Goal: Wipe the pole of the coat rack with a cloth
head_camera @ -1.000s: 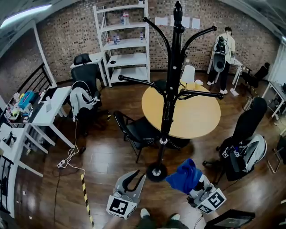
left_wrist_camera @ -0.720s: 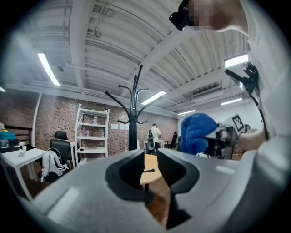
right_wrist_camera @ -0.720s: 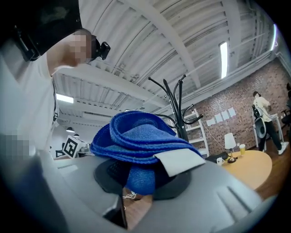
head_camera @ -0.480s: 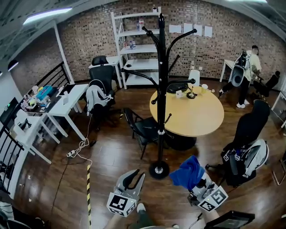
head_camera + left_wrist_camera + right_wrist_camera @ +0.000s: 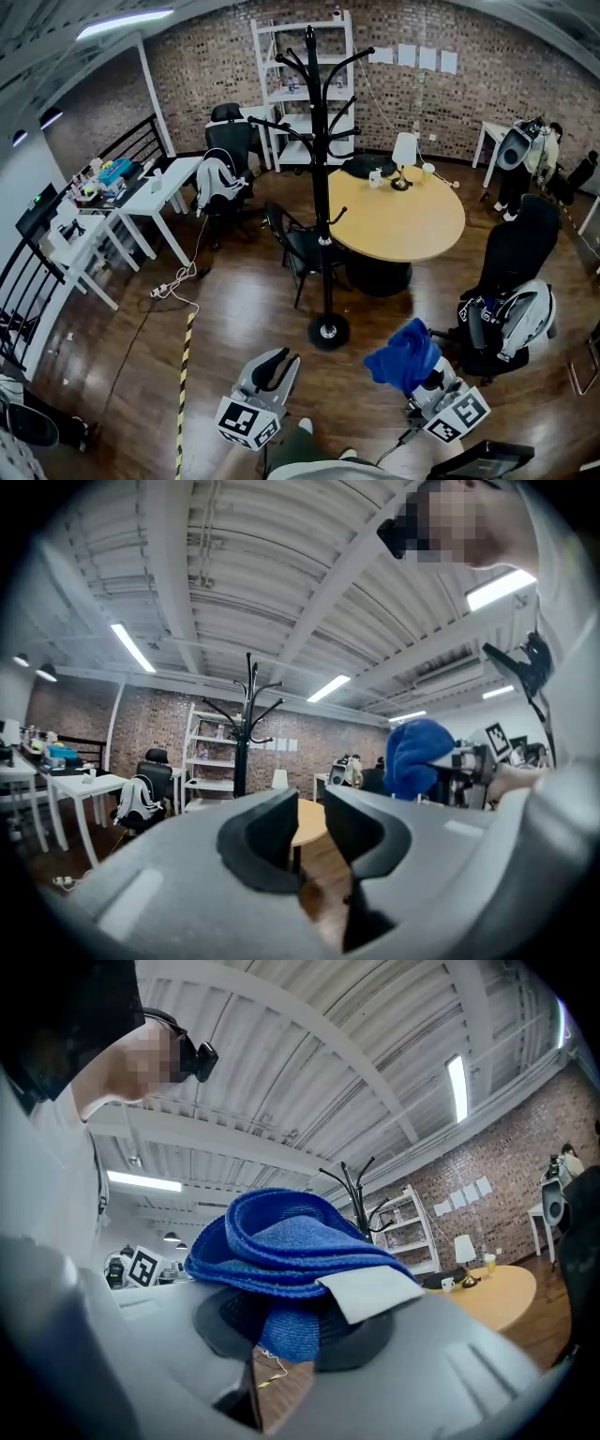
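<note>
The black coat rack (image 5: 323,187) stands on its round base (image 5: 328,332) on the wood floor, in front of the round table. Both grippers are held low, well short of the pole. My left gripper (image 5: 273,368) is left of the base, open, with nothing between its jaws; in the left gripper view (image 5: 309,832) the coat rack (image 5: 246,726) shows far off. My right gripper (image 5: 422,382) is right of the base, shut on a bunched blue cloth (image 5: 405,354). The cloth (image 5: 281,1255) fills the right gripper view over the jaws (image 5: 291,1335), with the coat rack (image 5: 352,1187) beyond.
A round yellow table (image 5: 398,217) with a lamp and cups stands behind the rack, with a black chair (image 5: 302,248) against it. An office chair with a backpack (image 5: 511,314) is at the right. White desks (image 5: 155,192) and a floor cable (image 5: 173,286) are at the left.
The head view has drawn back: the coat rack now looks smaller and farther off, and sits left of where it was. Both grippers stay low, the cloth still held.
</note>
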Available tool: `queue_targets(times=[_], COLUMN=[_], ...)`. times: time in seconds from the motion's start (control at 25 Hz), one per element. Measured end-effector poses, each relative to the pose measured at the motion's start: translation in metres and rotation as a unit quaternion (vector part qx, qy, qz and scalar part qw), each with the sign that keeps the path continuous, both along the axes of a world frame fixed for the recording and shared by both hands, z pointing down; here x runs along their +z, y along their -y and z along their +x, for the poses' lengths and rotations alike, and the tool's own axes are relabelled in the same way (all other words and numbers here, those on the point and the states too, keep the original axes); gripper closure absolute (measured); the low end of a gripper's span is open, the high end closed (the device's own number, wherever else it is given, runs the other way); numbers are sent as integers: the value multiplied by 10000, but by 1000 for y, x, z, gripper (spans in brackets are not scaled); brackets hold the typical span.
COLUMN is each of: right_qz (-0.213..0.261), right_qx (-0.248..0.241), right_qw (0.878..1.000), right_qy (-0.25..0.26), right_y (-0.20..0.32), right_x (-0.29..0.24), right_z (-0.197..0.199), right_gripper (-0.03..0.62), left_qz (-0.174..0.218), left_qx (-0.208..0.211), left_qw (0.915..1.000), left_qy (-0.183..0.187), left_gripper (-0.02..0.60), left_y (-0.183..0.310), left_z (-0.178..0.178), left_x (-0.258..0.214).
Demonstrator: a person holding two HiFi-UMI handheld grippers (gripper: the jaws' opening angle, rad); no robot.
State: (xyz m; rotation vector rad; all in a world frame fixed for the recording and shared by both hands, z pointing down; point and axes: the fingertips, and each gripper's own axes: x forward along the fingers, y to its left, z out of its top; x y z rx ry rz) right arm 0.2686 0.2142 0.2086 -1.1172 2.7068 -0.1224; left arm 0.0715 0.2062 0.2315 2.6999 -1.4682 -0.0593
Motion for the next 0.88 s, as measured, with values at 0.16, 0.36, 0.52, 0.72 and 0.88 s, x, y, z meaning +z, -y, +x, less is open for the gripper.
queue_targets(times=[0.16, 0.36, 0.52, 0.72, 0.88], right_qz=[-129, -212, -268, -184, -216], right_qx=[-71, -282, -389, -426, -468], right_qw=[9999, 9994, 9989, 9989, 9986], right_qy=[65, 68, -9, -44, 63], right_y=[-19, -27, -31, -45, -44], right_x=[22, 44, 35, 38, 46], right_z=[-4, -6, -11, -8, -9], right_gripper=[491, 491, 491, 491, 491], left_qz=[45, 100, -44, 71, 107], left_qx=[33, -103, -186, -149, -36], left_qw=[10000, 9999, 9998, 9998, 9999], left_qy=[-9, -11, 7, 56, 66], left_gripper=[497, 497, 497, 476, 425], left_y=[-17, -26, -36, -52, -55], left_z=[-2, 2, 2, 7, 13], left_x=[17, 33, 28, 30, 36])
